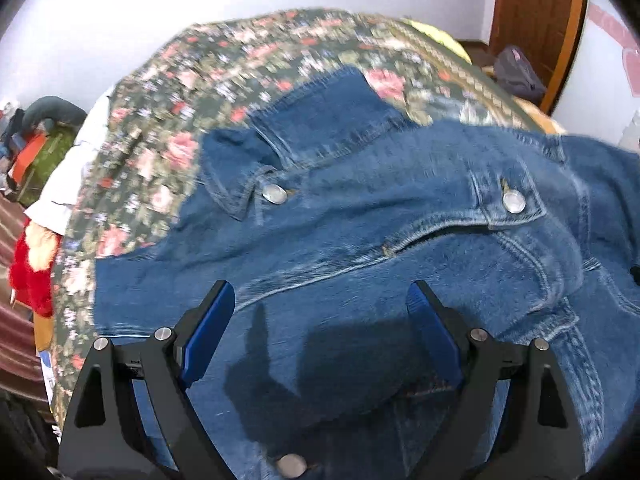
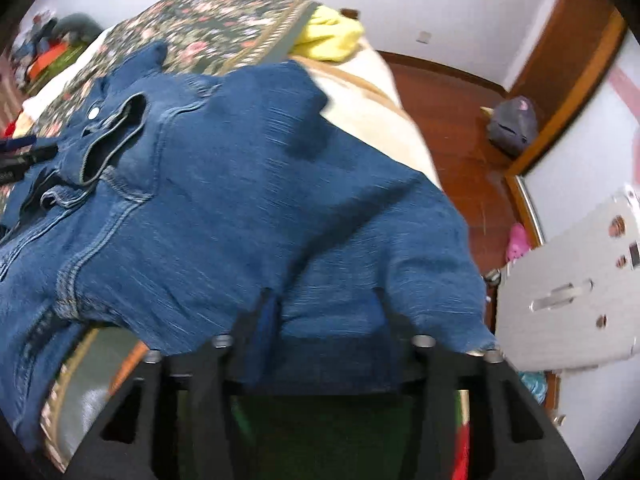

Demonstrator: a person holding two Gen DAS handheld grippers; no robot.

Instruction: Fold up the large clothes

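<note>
Denim jacket (image 1: 360, 208), rumpled, silver buttons (image 1: 513, 201)

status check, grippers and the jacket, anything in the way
Left gripper open above the denim jacket, holding nothing. Right gripper part open, denim draped over its fingers. Jacket on floral bedspread; nothing blocking.

The blue denim jacket (image 1: 360, 208) is lying spread on the floral bedspread (image 1: 208, 76) covering the bed. The yellow cloth (image 2: 330, 36) is sitting behind the jacket at the bed's far end. The grey backpack (image 2: 512, 124) is resting on the wooden floor (image 2: 452, 120), right of the bed.
</note>
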